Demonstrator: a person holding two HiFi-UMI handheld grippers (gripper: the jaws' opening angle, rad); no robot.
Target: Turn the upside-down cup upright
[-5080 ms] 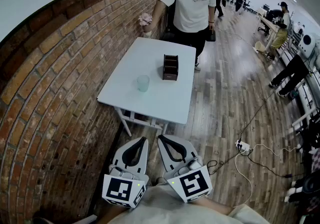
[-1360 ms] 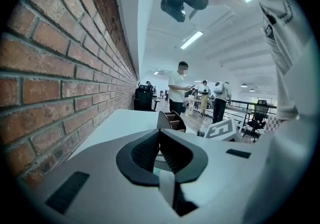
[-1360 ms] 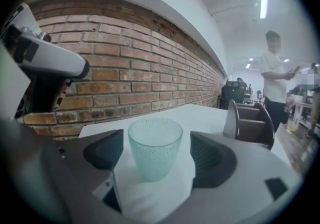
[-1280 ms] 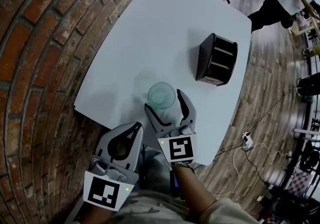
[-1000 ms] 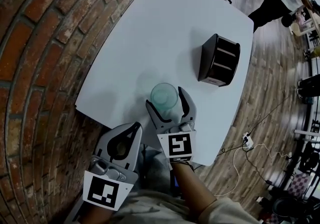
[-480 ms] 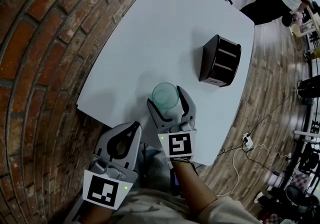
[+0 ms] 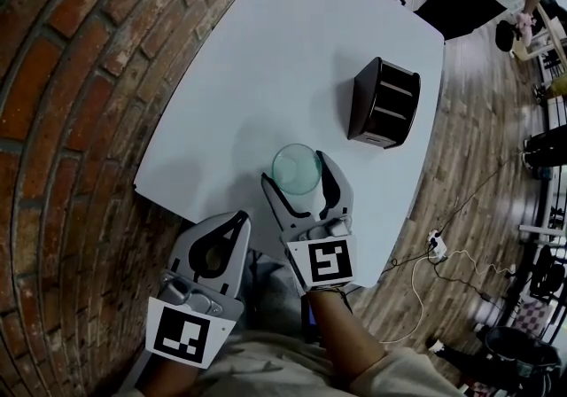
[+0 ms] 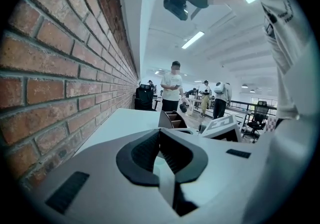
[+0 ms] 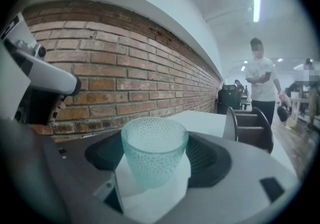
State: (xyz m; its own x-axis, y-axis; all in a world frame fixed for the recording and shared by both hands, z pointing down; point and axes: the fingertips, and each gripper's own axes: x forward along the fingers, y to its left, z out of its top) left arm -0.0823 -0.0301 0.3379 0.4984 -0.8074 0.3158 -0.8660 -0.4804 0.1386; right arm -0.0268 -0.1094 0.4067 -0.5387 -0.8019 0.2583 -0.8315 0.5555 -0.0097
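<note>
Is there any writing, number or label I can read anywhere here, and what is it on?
No readable words or numbers anywhere.
Left cube and right cube: black-and-white square patterns, not letters.
Print on the near white shirt: too blurred to read.

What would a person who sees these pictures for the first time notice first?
First, the pale green cup at the near edge of the white table. It sits between the jaws of the right gripper, which have just been closing on it. Next come the dark divided box farther back on the table, and the brick wall along its left side.
</note>
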